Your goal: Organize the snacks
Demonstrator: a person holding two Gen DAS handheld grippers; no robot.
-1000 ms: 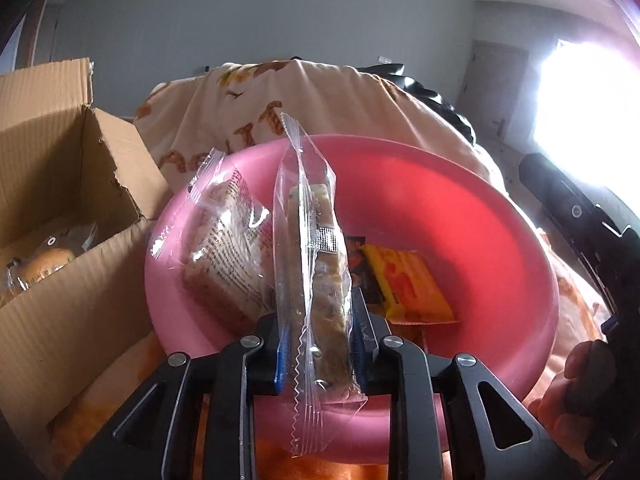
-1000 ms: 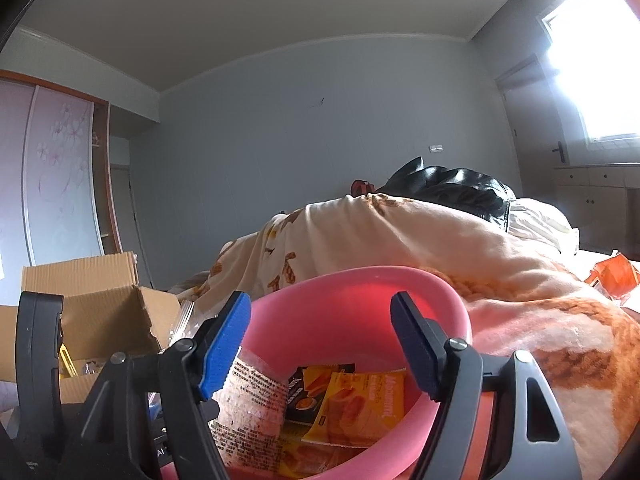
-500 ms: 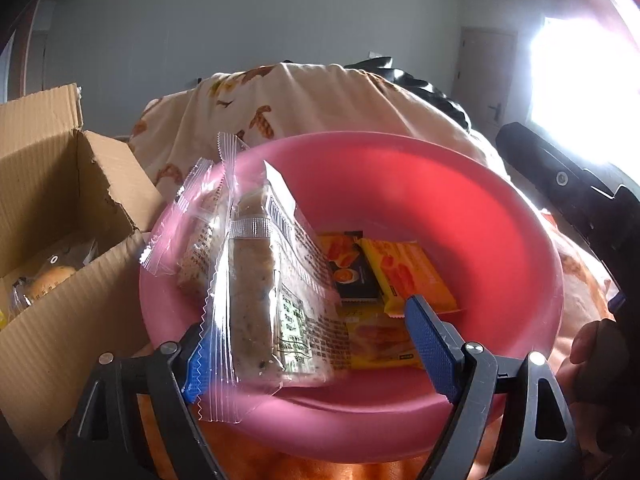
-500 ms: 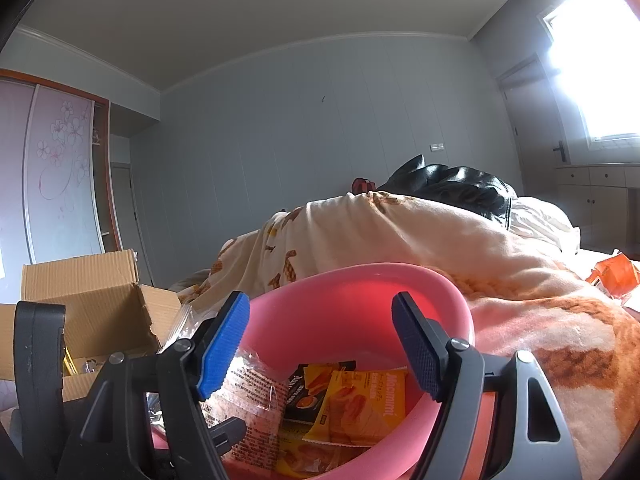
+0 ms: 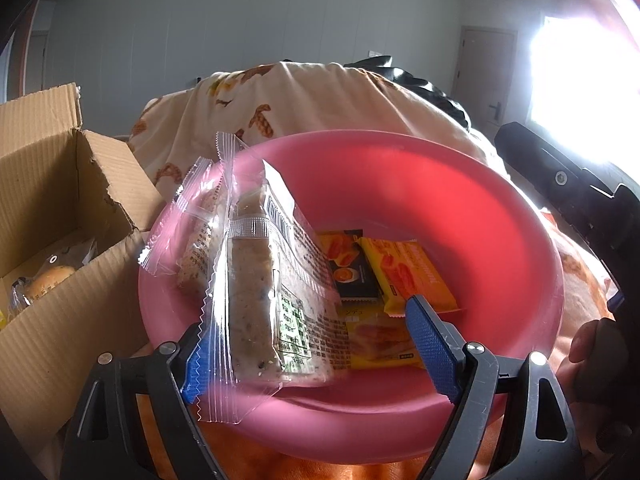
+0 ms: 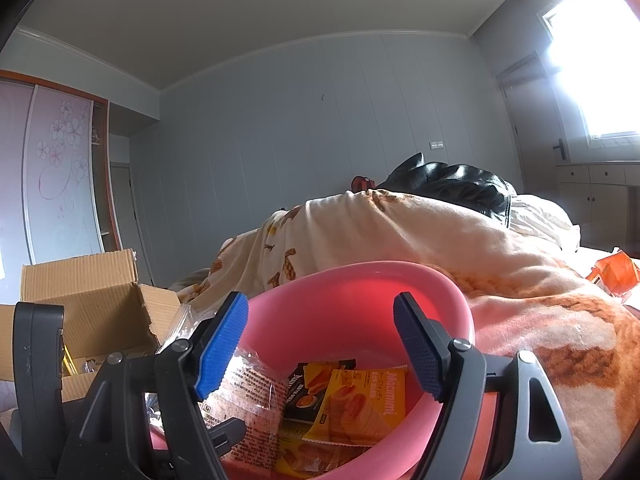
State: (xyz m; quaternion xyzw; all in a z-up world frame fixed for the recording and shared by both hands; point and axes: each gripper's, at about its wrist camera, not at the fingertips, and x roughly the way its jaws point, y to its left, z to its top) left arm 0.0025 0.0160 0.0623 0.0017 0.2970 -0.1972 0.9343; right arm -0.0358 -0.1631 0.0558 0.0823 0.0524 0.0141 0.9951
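Note:
A pink bowl (image 5: 500, 208) sits on an orange-patterned blanket and holds several snack packets. My left gripper (image 5: 316, 348) is open at the bowl's near rim. A clear-wrapped grain bar (image 5: 256, 300) leans against its left pad and into the bowl, beside a second clear-wrapped bar (image 5: 196, 236). Yellow packets (image 5: 408, 272) and a black one (image 5: 352, 276) lie at the bottom. My right gripper (image 6: 320, 348) is open and empty, above the bowl (image 6: 360, 292) at its right side; the packets (image 6: 360, 404) show below it.
An open cardboard box (image 5: 60, 184) with wrapped buns inside stands left of the bowl, also in the right wrist view (image 6: 92, 292). A heaped blanket (image 6: 400, 232) with a black jacket (image 6: 452, 180) rises behind. An orange packet (image 6: 616, 272) lies far right.
My left gripper was shut on the clear-wrapped bar and has opened; the bar tipped over into the bowl against the left pad. The right gripper barely moved.

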